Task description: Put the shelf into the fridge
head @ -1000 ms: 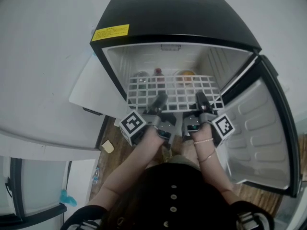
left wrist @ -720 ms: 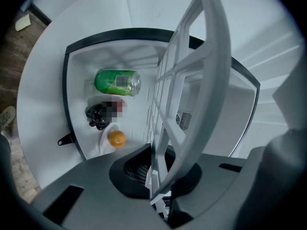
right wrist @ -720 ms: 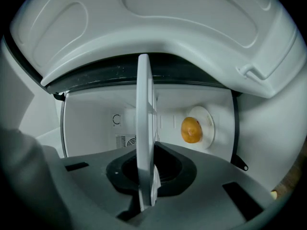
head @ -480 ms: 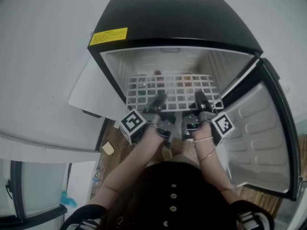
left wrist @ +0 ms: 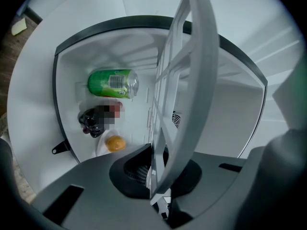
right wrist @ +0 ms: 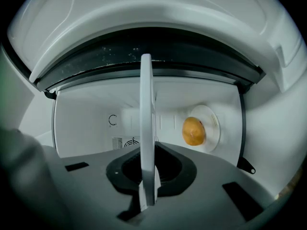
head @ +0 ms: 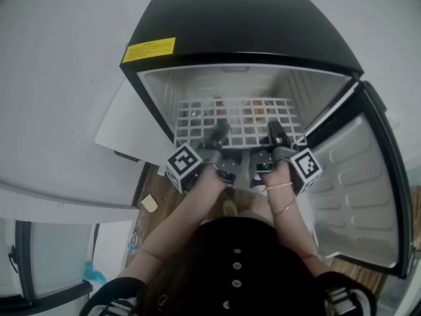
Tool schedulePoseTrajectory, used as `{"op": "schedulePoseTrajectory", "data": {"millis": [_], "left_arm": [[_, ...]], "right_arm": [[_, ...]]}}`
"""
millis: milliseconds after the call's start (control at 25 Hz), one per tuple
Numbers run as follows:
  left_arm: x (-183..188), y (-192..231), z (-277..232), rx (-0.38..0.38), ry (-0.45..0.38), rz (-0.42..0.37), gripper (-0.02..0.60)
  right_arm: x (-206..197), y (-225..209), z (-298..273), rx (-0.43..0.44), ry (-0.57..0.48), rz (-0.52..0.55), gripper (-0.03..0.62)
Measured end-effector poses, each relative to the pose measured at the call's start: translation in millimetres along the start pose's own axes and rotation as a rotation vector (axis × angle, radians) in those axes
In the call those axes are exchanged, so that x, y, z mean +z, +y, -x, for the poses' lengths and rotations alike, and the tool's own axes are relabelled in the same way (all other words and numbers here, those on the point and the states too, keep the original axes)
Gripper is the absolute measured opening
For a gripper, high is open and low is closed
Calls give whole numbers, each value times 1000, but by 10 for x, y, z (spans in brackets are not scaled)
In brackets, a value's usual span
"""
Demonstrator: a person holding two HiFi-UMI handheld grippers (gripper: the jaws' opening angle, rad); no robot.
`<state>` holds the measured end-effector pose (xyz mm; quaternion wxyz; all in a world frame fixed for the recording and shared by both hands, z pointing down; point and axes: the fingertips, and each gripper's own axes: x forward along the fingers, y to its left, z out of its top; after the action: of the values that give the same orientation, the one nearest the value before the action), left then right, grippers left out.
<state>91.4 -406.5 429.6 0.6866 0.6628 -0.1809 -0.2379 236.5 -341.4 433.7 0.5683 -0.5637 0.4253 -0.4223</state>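
Note:
A white wire shelf (head: 240,120) lies level inside the open black fridge (head: 237,25), most of it within the cavity. My left gripper (head: 220,135) is shut on the shelf's front edge at the left, and my right gripper (head: 275,134) is shut on the same edge at the right. In the left gripper view the shelf (left wrist: 184,85) runs edge-on between the jaws. The right gripper view also has the shelf (right wrist: 146,123) edge-on between the jaws. Below the shelf on the fridge floor lie a green can (left wrist: 112,83), a dark item (left wrist: 93,120) and an orange fruit on a white plate (right wrist: 193,131).
The fridge door (head: 358,189) stands open at the right, its inner liner facing me. A white cabinet door (head: 125,124) hangs open left of the fridge. The floor below is wooden (head: 154,222), with a small yellow scrap (head: 148,201) on it.
Both grippers have pushed forward with the shelf, which has slid deeper into the fridge. It now covers the items below more fully.

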Motion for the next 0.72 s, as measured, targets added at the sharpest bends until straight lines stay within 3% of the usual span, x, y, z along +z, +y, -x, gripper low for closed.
{"op": "schedulePoseTrajectory", "data": {"millis": [200,440,720], "left_arm": [[-68,-88,62,-13,-2,0,32],[-149,-21,275,16,16,27,32],[-87,-10,175,19,-11,-17,32]], "right_arm": [[-11,73,74,18,-2,11,23],[-63,49,354,-34,-40,35,23],[-33,45,241,-33,-37,43,23]]}}
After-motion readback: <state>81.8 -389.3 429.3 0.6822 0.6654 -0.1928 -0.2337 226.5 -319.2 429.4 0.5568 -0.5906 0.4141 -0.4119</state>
